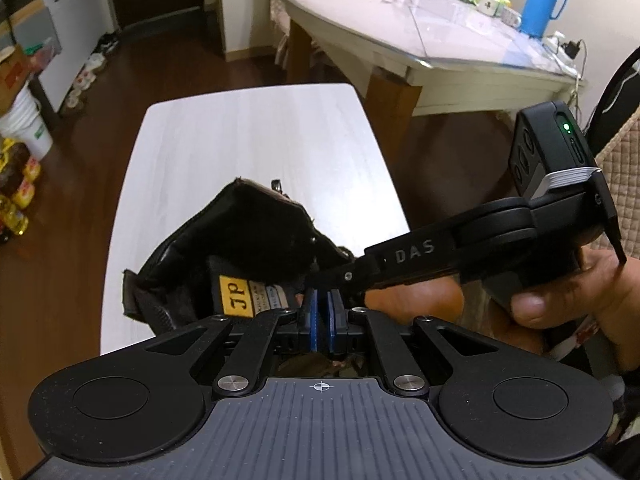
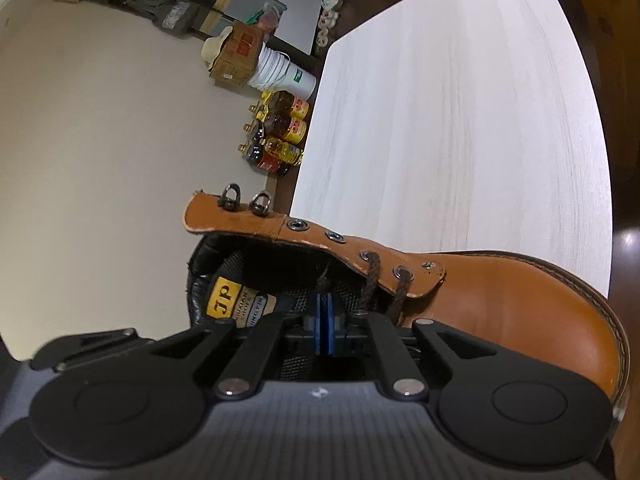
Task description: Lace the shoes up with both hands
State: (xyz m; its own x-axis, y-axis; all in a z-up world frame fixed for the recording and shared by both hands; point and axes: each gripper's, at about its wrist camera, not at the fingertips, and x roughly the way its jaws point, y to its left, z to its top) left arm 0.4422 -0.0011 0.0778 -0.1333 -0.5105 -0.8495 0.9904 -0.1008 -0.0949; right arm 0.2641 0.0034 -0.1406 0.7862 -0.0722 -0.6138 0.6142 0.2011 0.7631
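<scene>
A tan leather boot [image 2: 500, 292] lies on the white table [image 2: 460, 120] with its black lining and yellow "JP" label [image 1: 237, 294] facing me. A dark brown lace [image 2: 368, 280] runs through the two lowest eyelets; the upper eyelets and hooks are bare. My right gripper [image 2: 325, 316] sits at the boot's mouth, pads together on a dark lace end [image 2: 322, 278] that sticks up from them. My left gripper [image 1: 323, 308] is over the same opening, with a narrow dark slit between its blue pads. What fills the slit is unclear. The right gripper's tip [image 1: 340, 278] reaches in just above it.
A hand [image 1: 560, 292] holds the right gripper at the right. Behind the white table [image 1: 248, 140] stands a larger table with a blue jug [image 1: 540, 0]. Oil bottles [image 2: 280, 128], a white bucket [image 2: 288, 72] and a cardboard box [image 2: 236, 56] stand on the floor beside the table.
</scene>
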